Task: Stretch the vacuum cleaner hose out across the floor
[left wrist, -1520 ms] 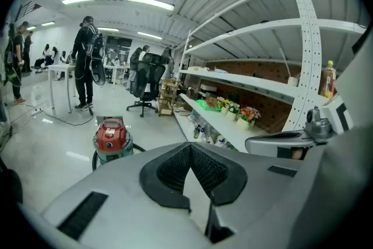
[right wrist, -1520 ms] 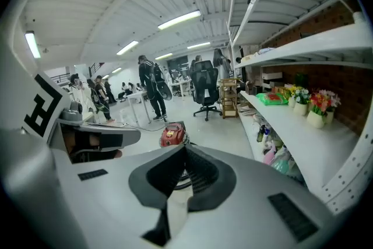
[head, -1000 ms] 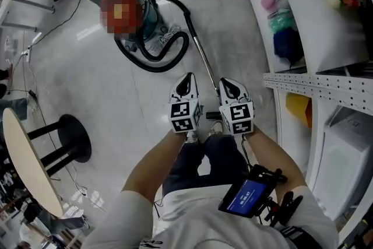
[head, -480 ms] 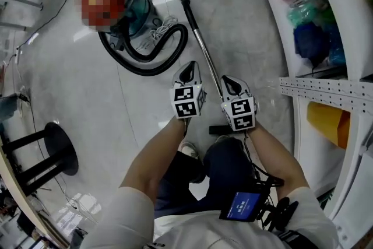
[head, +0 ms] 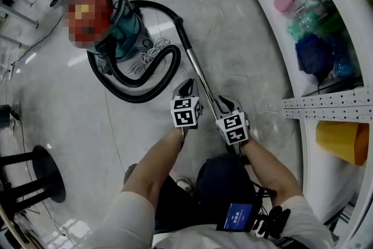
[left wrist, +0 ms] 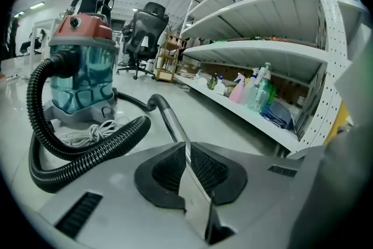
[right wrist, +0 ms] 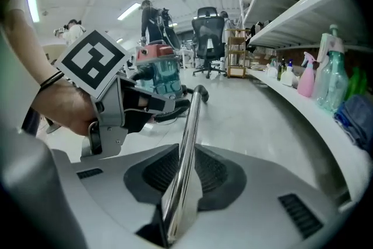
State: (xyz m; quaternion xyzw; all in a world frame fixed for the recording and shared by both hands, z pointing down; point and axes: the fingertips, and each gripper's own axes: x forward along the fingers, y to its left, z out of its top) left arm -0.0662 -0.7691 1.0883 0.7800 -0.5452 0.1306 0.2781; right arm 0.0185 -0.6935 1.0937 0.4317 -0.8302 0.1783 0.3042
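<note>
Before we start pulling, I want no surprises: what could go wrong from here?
The right gripper has just been opening its jaws, the metal wand between them, unclamped: it may slip.
The hose lies coiled against the canister: pulling may tip or drag it.
The loose cord inside the coil could snag.

On the floor (head: 233,9) the vacuum cleaner (head: 111,20) is stood at upper left of the head view. The hose (head: 135,95) is looped round its near and right sides, with the cord (head: 148,52) bundled inside the loop. The tube (head: 198,74) is run from the hose end toward the person (head: 215,178). The shelving (head: 268,26) is set along the right, bottles (head: 285,0) on it; the stool (head: 45,173) is placed at lower left.
</note>
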